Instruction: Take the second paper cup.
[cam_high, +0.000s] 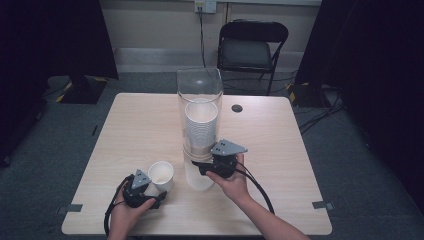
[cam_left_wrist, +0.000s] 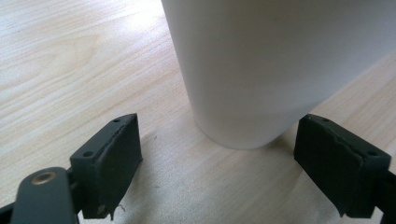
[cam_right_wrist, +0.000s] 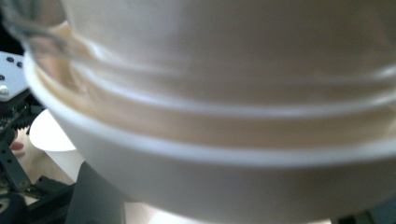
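A tall clear tube (cam_high: 199, 87) stands mid-table with a stack of white paper cups (cam_high: 201, 125) inside. My right gripper (cam_high: 198, 167) is shut on the lowest cup (cam_high: 200, 179) under the tube. In the right gripper view that cup (cam_right_wrist: 233, 182) sits blurred and very close, with the gripper (cam_right_wrist: 231, 207) around its wall. A single white cup (cam_high: 161, 175) stands upright at the front left. My left gripper (cam_high: 156, 194) is open, its pads either side of the cup's base (cam_left_wrist: 261, 70) without touching it; the left gripper (cam_left_wrist: 233, 158) rests low over the table.
The light wooden table (cam_high: 135, 125) has a round black cable hole (cam_high: 237, 108) behind the tube. A black folding chair (cam_high: 252, 47) stands beyond the far edge. Grey tape marks (cam_high: 322, 204) lie near the front corners. Cables trail from both grippers.
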